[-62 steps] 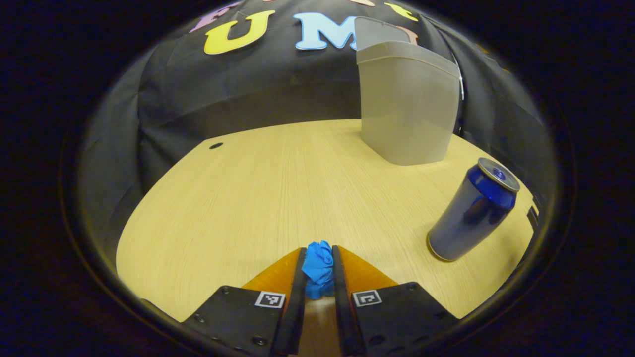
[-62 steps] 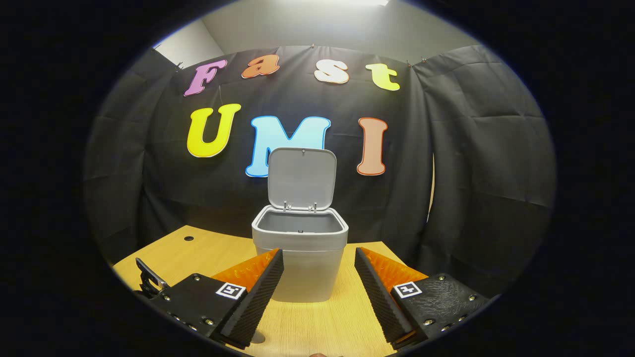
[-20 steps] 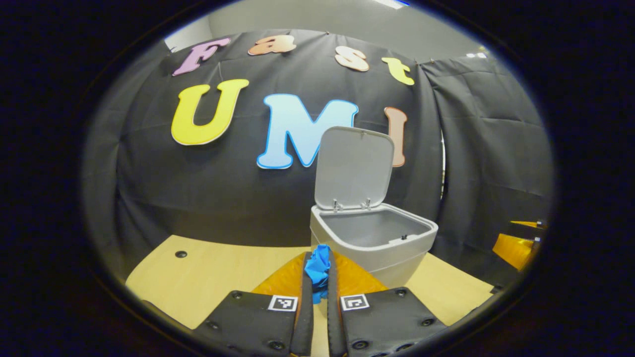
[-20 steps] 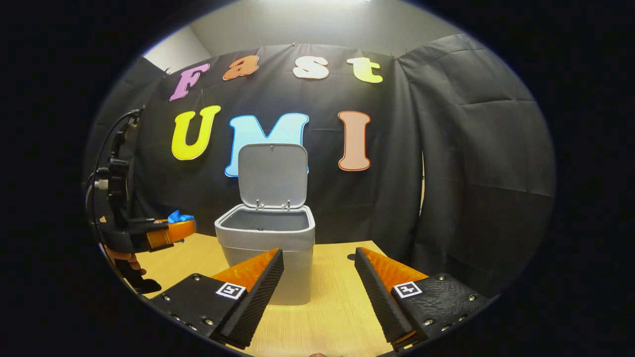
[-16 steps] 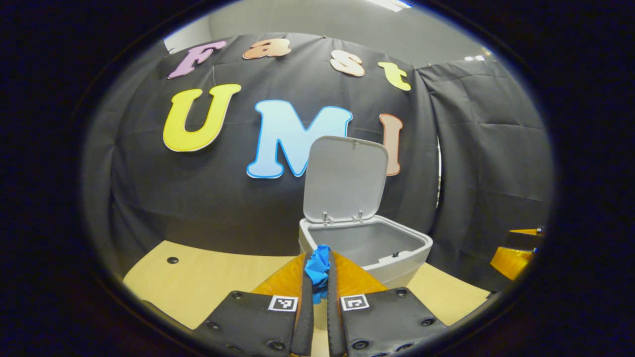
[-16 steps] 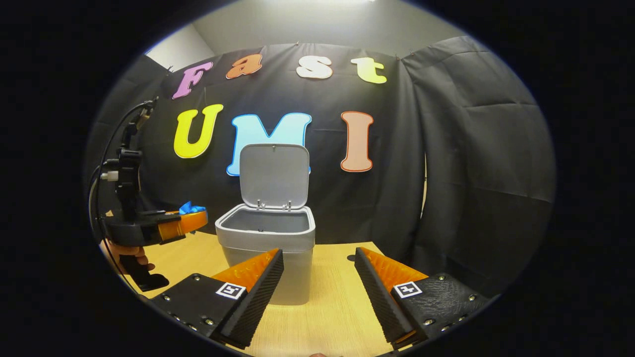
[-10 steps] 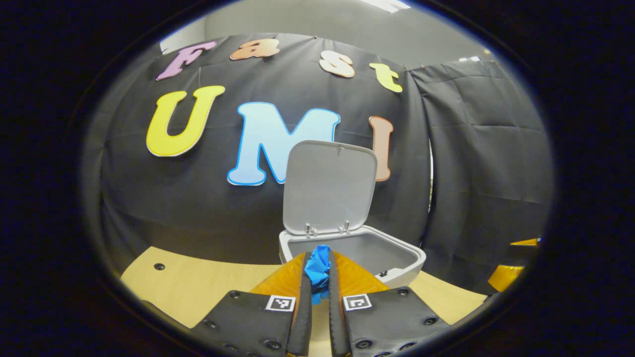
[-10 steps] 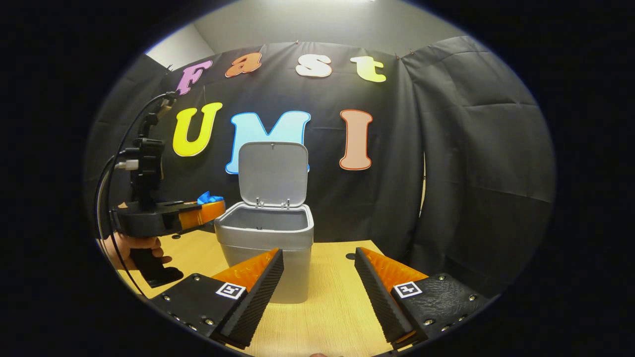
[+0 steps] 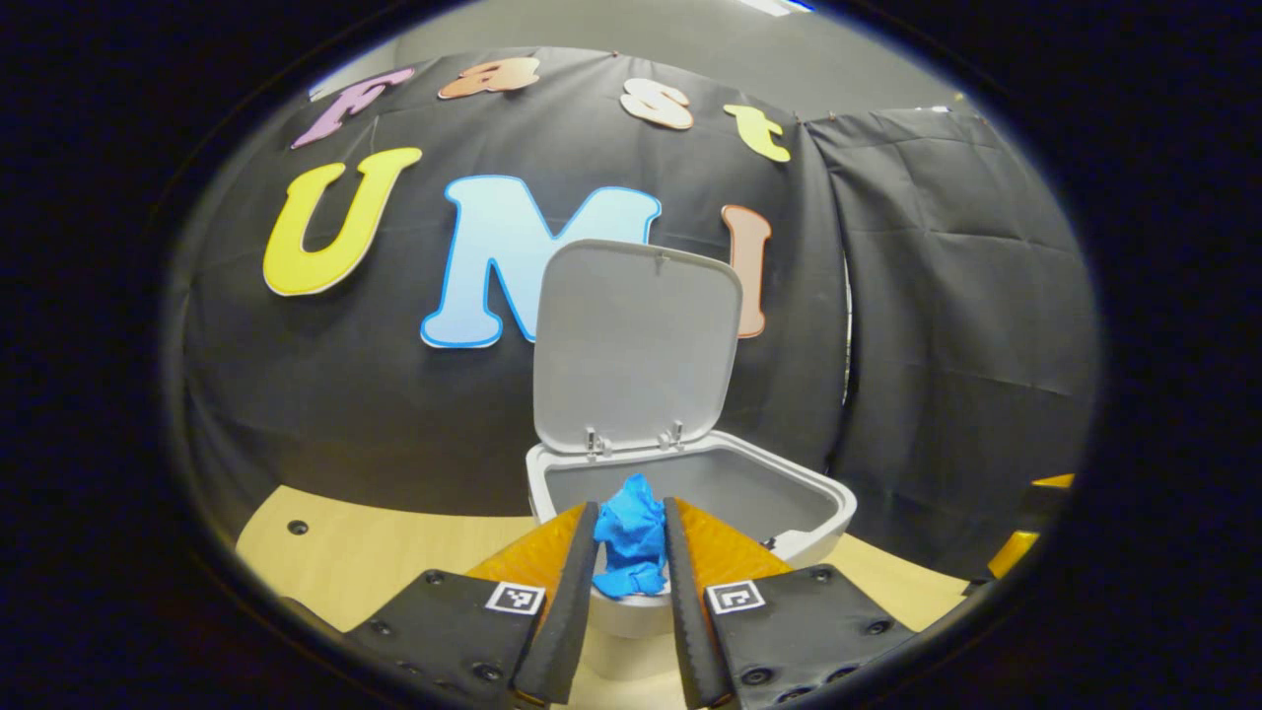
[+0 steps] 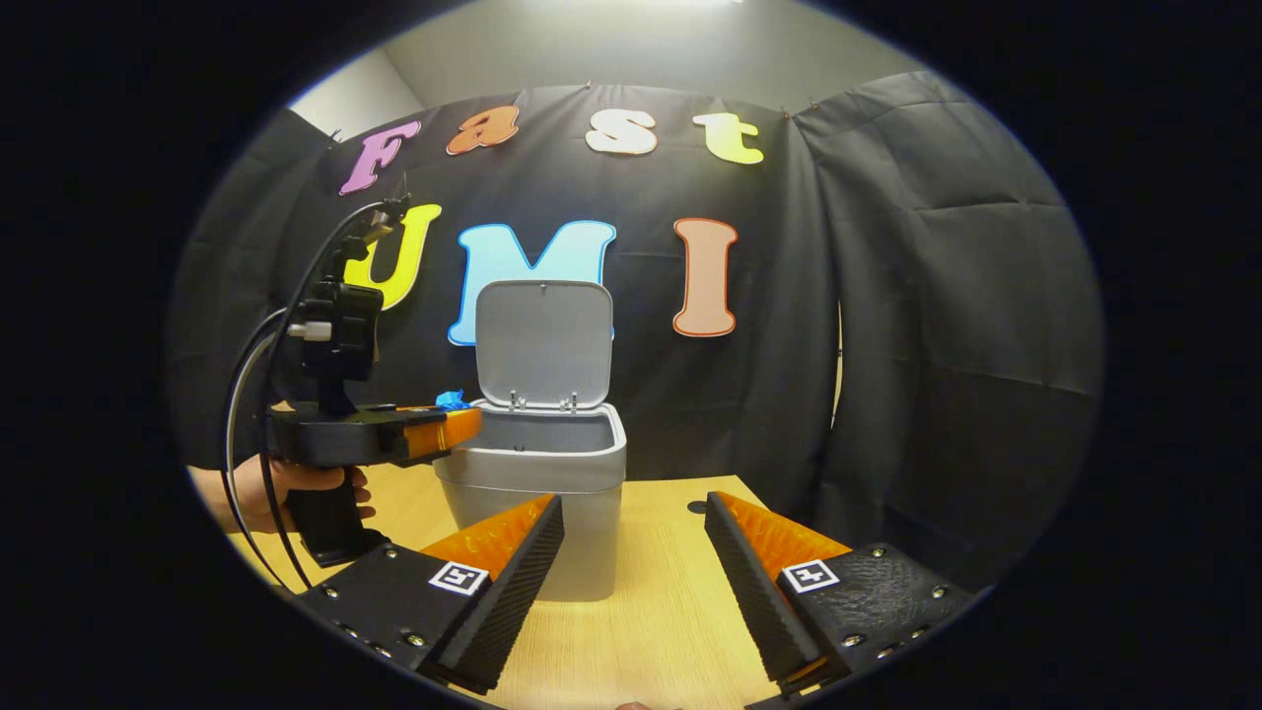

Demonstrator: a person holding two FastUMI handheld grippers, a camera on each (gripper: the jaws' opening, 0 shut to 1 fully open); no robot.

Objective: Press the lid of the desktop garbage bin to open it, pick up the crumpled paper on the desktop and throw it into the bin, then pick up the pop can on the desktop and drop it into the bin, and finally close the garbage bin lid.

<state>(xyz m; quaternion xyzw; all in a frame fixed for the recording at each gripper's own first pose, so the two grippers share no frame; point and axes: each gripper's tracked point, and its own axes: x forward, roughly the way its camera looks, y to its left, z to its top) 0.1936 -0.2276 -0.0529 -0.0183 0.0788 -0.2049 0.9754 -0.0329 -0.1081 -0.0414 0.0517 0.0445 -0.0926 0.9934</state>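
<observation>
The grey garbage bin [image 9: 830, 501] stands with its lid [image 9: 636, 345] raised upright against the wall. My left gripper [image 9: 630, 506] is shut on the blue crumpled paper [image 9: 631, 537], held just above the bin's near rim with the open cavity right behind it. In the right gripper view the left gripper [image 10: 465, 424] reaches in from the left over the rim of the bin [image 10: 537, 478], the paper [image 10: 454, 399] poking up between its fingers, under the lid [image 10: 542, 340]. My right gripper [image 10: 632, 501] is open and holds nothing, in front of the bin above the table.
The wooden table [image 10: 651, 611] runs from the bin toward me, with a small hole [image 9: 296, 527] at its far left. A hand [image 10: 296, 483] holds the left gripper's handle, cables looping above it. Black cloth closes the back and right.
The left gripper has carried the paper up from the table and forward to the bin's rim. Its fingers stand slightly wider apart than half a second ago. The right gripper has barely moved.
</observation>
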